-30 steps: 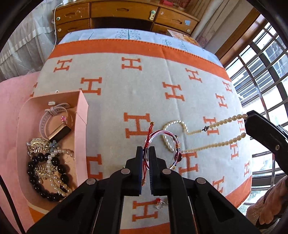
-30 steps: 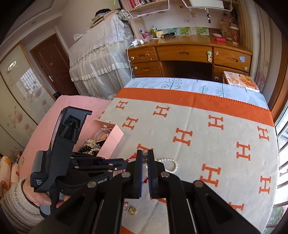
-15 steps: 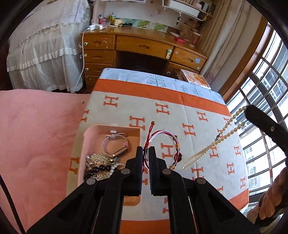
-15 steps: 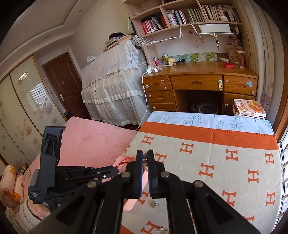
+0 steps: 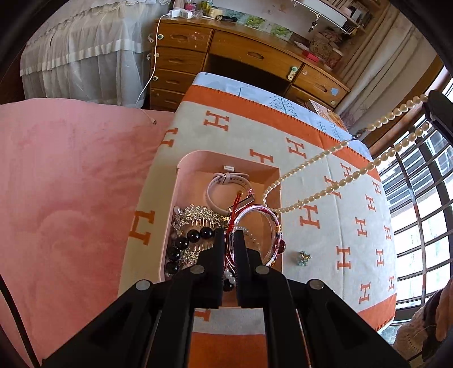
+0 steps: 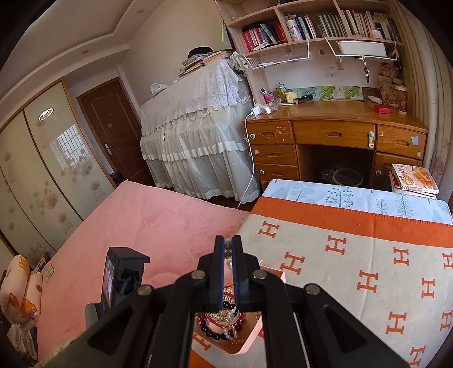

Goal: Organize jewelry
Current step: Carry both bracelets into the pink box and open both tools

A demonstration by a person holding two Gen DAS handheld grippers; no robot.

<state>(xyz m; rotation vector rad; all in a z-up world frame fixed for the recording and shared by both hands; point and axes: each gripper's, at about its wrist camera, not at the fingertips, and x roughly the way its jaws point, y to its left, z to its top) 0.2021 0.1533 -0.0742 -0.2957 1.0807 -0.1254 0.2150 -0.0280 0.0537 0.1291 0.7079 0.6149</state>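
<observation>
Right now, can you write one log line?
left gripper: shut on bracelet | right gripper: shut on pearl necklace | both above pink box

Ahead of me stands a wooden desk (image 6: 334,141) with drawers under a bookshelf (image 6: 311,25). A lace-draped cabinet (image 6: 198,133) sits beside a brown door (image 6: 113,127). Daylight enters through a barred window (image 5: 424,203) on my right.

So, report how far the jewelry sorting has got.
Done: the pink box already holds a watch, a silver hair comb and a black bead bracelet. In hand: the left gripper is shut on a clear bangle with red cord above the box; the right gripper is shut on the pearl necklace, hanging in the air. Left: a small trinket on the blanket.
</observation>
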